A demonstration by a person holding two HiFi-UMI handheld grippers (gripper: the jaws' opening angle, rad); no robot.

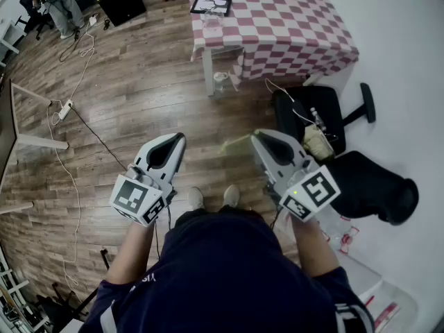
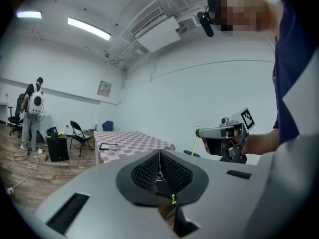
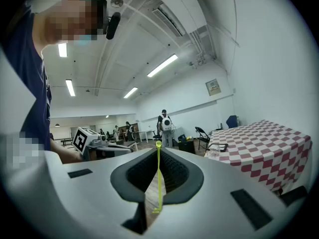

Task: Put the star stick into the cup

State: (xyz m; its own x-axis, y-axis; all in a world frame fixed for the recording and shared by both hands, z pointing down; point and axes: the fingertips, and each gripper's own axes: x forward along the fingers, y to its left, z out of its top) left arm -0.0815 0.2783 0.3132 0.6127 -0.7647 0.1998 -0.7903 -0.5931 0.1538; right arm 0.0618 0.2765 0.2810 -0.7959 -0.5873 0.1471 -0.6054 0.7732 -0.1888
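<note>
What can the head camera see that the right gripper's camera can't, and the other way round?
Head view only: the person's shoes and a black office chair. Right gripper view only: ceiling lights, and a close look at the thin yellow-green star stick pinched by the right gripper. Both: the checkered table and the left gripper.

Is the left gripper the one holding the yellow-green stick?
No, the stick is pinched between the jaws of the right gripper, its tip poking out past them.

Navy shirt; grey, square-marked left claw and right claw
</note>
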